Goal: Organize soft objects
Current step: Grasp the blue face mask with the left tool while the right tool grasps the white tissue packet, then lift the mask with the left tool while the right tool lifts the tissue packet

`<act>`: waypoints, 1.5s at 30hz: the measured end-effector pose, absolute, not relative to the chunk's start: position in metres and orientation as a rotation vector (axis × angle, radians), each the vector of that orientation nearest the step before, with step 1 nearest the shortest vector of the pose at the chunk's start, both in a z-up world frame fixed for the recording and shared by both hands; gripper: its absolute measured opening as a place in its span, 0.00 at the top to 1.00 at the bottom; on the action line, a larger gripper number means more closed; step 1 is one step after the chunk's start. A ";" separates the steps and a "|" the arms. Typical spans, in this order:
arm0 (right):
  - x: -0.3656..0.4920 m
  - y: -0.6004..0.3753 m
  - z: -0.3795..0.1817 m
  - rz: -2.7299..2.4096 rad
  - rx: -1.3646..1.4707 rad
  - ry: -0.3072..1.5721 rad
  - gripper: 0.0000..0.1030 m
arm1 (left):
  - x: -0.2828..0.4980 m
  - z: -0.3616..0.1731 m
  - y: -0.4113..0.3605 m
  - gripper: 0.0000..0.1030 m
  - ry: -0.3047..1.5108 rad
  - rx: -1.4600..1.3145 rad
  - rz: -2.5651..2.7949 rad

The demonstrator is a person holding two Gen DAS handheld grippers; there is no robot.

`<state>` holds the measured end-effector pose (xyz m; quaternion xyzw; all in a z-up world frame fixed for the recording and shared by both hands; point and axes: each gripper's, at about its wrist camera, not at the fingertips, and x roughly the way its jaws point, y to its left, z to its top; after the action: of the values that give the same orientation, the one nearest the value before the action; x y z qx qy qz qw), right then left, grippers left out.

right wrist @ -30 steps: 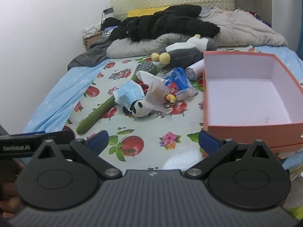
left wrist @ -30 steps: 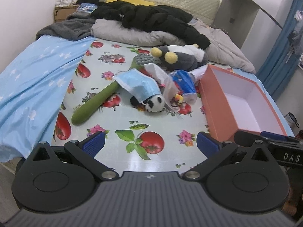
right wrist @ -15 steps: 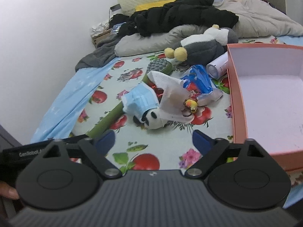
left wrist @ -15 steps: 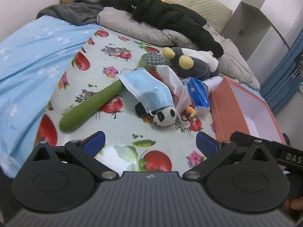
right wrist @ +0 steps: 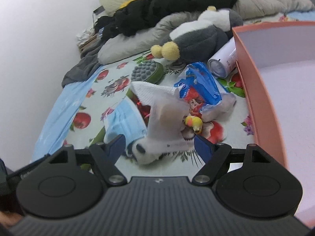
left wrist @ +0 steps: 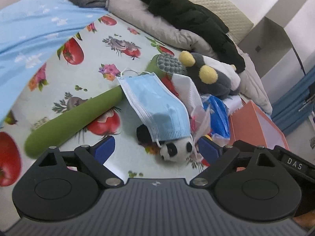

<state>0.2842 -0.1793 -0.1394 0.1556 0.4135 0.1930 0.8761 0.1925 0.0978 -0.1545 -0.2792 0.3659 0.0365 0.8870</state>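
A small panda plush (left wrist: 176, 149) lies on the tomato-print cloth, half under a blue face mask (left wrist: 155, 106) and a white tissue (right wrist: 163, 114). My left gripper (left wrist: 156, 147) is open, its blue pads on either side of the panda and close to it. My right gripper (right wrist: 160, 145) is open too, with the panda's head (right wrist: 141, 153) and the tissue between its pads. A grey and white plush with yellow pompoms (left wrist: 208, 78) lies behind the pile. An open orange box (right wrist: 275, 82) stands to the right.
A long green massage stick (left wrist: 78, 114) lies diagonally at the left. A blue snack wrapper (right wrist: 200, 86) and a white spray can (right wrist: 224, 63) lie by the box. Grey and black bedding (left wrist: 187, 19) is heaped at the back. A blue sheet (left wrist: 29, 39) covers the left side.
Both grippers have moved forward and down toward the pile, so the panda, mask and tissue now sit between their open pads. Nothing has been grasped.
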 end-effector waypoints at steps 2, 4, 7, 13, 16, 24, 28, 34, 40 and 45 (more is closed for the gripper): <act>0.297 -0.177 -0.147 0.404 0.355 0.879 0.24 | 0.205 -0.162 0.100 0.09 0.762 -0.598 0.082; 0.307 -0.172 -0.151 0.413 0.358 0.891 0.24 | 0.216 -0.168 0.102 0.09 0.766 -0.609 0.087; 0.321 -0.165 -0.158 0.431 0.367 0.899 0.24 | 0.230 -0.176 0.105 0.09 0.760 -0.626 0.084; 0.348 -0.156 -0.175 0.405 0.393 0.928 0.33 | 0.256 -0.189 0.109 0.09 0.758 -0.665 0.064; 0.358 -0.156 -0.181 0.393 0.419 0.939 0.36 | 0.267 -0.191 0.109 0.09 0.751 -0.672 0.046; 0.364 -0.153 -0.187 0.375 0.421 0.967 0.69 | 0.280 -0.194 0.099 0.51 0.767 -0.652 0.019; 0.358 -0.155 -0.181 0.374 0.400 0.946 0.79 | 0.279 -0.192 0.097 0.79 0.771 -0.632 0.017; 0.343 -0.161 -0.163 0.387 0.382 0.898 0.83 | 0.267 -0.182 0.098 0.90 0.726 -0.641 0.022; 0.321 -0.168 -0.145 0.391 0.367 0.858 0.84 | 0.250 -0.162 0.098 0.93 0.680 -0.703 -0.049; 0.300 -0.172 -0.134 0.393 0.352 0.832 0.84 | 0.228 -0.143 0.089 0.93 0.654 -0.686 -0.081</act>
<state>0.2998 -0.1718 -0.1336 0.1689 0.3994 0.1887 0.8811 0.2276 0.0889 -0.1430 -0.3301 0.3147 -0.0391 0.8891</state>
